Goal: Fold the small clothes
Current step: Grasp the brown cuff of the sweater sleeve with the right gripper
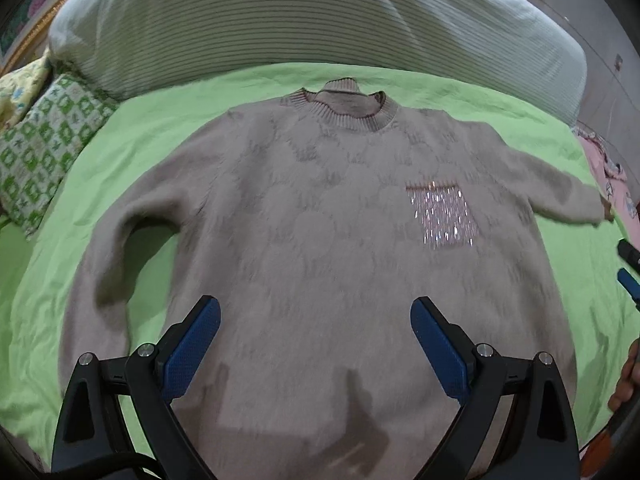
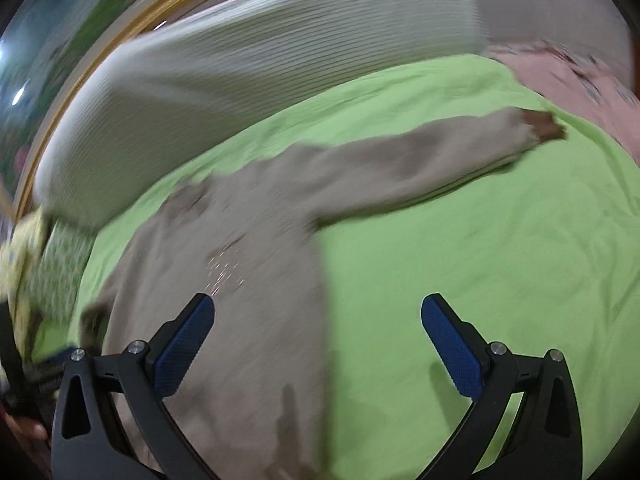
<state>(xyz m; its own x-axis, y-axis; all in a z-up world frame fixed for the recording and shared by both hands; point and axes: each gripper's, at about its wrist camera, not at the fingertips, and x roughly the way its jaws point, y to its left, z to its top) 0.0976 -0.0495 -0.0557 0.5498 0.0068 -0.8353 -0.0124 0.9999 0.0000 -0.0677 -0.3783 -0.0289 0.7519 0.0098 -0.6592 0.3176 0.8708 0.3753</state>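
Sweater [image 1: 312,240]: we see it flat on the green sheet [image 1: 132,136].
Left gripper [image 1: 316,312]: spread apart, empty.
Right gripper [image 2: 318,312]: spread apart, empty.

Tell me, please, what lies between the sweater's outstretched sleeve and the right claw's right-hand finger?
Only bare green sheet lies between the sleeve and that finger, as the right wrist view shows.

This is a bedroom in a home: a bed [image 1: 120,140] spread with a light green sheet [image 2: 480,260], a large white ribbed pillow [image 1: 280,20] at its head, a green-and-white patterned cushion [image 1: 44,152] beside it, and a gold-trimmed frame [image 2: 100,52] on the wall behind.
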